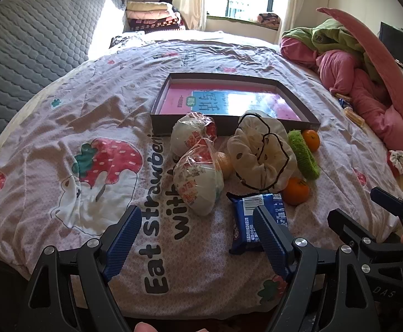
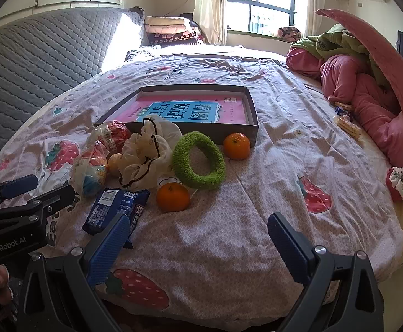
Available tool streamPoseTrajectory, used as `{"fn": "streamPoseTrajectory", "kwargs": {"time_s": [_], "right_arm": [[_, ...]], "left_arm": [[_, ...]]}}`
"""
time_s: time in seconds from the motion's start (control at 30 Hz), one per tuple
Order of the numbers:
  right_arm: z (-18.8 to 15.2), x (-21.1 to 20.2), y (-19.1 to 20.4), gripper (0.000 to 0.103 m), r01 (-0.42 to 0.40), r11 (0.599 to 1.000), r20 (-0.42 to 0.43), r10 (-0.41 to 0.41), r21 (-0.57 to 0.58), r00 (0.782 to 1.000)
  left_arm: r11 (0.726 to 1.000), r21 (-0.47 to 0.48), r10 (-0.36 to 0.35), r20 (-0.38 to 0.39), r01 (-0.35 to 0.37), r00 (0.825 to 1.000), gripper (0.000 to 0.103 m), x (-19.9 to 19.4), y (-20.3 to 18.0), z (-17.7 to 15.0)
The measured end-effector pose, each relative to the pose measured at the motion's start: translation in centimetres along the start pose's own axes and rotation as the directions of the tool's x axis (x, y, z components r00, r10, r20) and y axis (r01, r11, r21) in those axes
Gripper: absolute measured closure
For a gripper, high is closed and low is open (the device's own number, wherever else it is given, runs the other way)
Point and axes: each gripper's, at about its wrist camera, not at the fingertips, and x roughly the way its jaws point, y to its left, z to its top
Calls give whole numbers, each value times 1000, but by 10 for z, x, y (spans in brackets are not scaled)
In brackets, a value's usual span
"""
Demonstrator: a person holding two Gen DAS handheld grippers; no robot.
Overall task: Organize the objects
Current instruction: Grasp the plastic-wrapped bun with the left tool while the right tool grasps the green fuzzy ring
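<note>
Bed covered with a strawberry-print sheet (image 2: 256,193). Landmark: a shallow dark box (image 2: 252,127) lying open near the middle of the bed, with a pink-and-blue booklet (image 2: 179,110) flat inside it.

All loose items sit outside the box, clustered along its near wall:
- Two wrapped buns in printed plastic (image 1: 193,177), one just against the box's near wall, the other in front of it.
- Cream scrunchie with dark trim (image 2: 146,155), touching the box's near wall, between the buns and the green ring.
- Green fuzzy hair ring (image 2: 198,160), just in front of the box's near wall, leaning on the cream scrunchie.
- One mandarin (image 2: 236,146) at the box's near right corner, close to the wall; a second mandarin (image 2: 173,197) further out from the box, just before the green ring. A third round yellowish fruit (image 2: 113,163) is half hidden between bun and scrunchie.
- Blue snack packet (image 2: 115,210) furthest from the box, lying flat nearest the cameras.

Well right of the box: a white patterned scrunchie (image 2: 400,182) beside a heap of pink and green bedding (image 2: 367,88).

Left tongs (image 1: 198,229): spread wide, nothing between them; right fingertip overlaps the blue packet in view, contact not clear. Right tongs (image 2: 198,235): spread wide, empty, over bare sheet.
</note>
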Motion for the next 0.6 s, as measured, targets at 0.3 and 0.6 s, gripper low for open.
{"fn": "streamPoseTrajectory", "kwargs": {"time_s": [0.3, 0.6], "right_arm": [[-2, 5, 1, 3, -4, 1000, -4, 4, -3, 1000], [-2, 13, 0, 3, -17, 1000, -12, 17, 7, 1000]], "left_arm": [[1000, -22, -10, -20, 9, 1000, 20, 10, 5, 0], [1000, -28, -10, -35, 9, 999, 20, 22, 7, 1]]}}
